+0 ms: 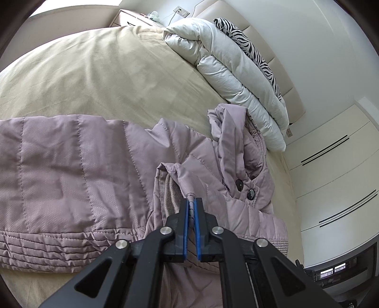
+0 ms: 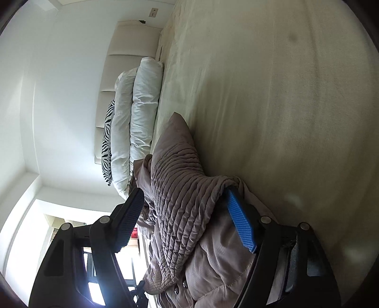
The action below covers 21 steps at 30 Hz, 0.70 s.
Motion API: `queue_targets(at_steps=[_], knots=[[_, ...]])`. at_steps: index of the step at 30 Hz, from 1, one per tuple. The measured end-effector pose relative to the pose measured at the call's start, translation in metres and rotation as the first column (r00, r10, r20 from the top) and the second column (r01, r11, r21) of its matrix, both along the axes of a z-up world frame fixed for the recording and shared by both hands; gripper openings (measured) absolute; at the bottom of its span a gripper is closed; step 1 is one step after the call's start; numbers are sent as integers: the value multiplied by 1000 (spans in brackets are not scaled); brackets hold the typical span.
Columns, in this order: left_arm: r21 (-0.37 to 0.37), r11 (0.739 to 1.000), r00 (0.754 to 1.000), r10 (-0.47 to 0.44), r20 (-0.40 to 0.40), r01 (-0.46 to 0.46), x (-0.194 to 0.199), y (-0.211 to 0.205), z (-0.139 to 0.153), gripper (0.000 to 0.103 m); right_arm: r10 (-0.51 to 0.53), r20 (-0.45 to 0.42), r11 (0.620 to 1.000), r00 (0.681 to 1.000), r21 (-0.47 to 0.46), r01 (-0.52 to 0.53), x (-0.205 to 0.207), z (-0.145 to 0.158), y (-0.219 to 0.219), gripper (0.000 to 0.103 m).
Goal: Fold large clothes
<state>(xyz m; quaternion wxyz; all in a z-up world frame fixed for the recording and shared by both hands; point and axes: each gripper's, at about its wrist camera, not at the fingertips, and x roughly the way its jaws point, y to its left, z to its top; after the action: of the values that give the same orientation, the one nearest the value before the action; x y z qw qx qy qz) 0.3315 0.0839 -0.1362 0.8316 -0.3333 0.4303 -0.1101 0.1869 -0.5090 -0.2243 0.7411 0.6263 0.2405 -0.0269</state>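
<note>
A mauve quilted jacket (image 1: 71, 170) lies across the near part of the bed (image 1: 106, 78), on a tan bedspread. In the left wrist view its body stretches flat toward the left, its gathered, stitched hem (image 1: 47, 246) along the near edge of the bed. The hood (image 1: 234, 132) lies crumpled toward the head of the bed, and two dark buttons (image 1: 239, 184) show just below it on the collar.

The left gripper (image 1: 191, 208) has its jaws closed narrow on a fold of the jacket's fabric, which is pinched between the blue pads beside a ribbed knit cuff (image 1: 171, 196). That fold sits over the middle of the jacket.

The right gripper (image 2: 184, 206) has its jaws standing wide, with a bunched part of the jacket (image 2: 180, 189), ribbed with close stitching, draped between them. The fabric hangs over the blue-padded finger (image 2: 241, 225) on the right of the view and touches it; the other finger (image 2: 130, 218) stands apart from the cloth, so the pads do not press on it from both sides.

At the head of the bed a folded white duvet (image 1: 227, 73) lies against the padded headboard (image 1: 267, 54), with a zebra-print pillow (image 1: 251, 49) tucked between them. A bedside cabinet (image 1: 132, 17) stands beyond the far corner, and white wardrobe doors (image 1: 336, 170) run beside the bed.
</note>
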Motion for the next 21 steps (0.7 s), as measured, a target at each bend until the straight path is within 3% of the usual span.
queue_targets(at_steps=[4,7,9,11,14,16,18,21], knots=[[18,1000,1000,-6,-1,6,1,-3,-1,6,46,38,992,998,-122,-41,-17,48,7,72],[29,1000,1000,-6,-1,6,1,-4,-1,6,135,62,964,989,-239,-116,4,87,22,72],[25,1000,1000,-6,0,6,1,-4,-1,6,251,77,943,965,-244,-226,32,92,31,72],[31,999,1000,-9,-1,9,1,-5,0,6,295,57,935,954,-222,-276,60,81,36,72],[38,999,1000,-8,-10,8,3,-5,-2,6,295,-66,942,953,-148,-301,87,40,30,70],[34,999,1000,-6,-18,6,5,-3,-6,6,282,-114,953,953,-85,-292,92,11,20,49],[32,999,1000,-5,-25,6,7,-2,-10,6,292,-101,951,951,-79,-300,90,-2,15,35],[28,1000,999,-2,-32,3,9,-1,-15,6,315,-59,943,947,-95,-320,87,-10,13,30]])
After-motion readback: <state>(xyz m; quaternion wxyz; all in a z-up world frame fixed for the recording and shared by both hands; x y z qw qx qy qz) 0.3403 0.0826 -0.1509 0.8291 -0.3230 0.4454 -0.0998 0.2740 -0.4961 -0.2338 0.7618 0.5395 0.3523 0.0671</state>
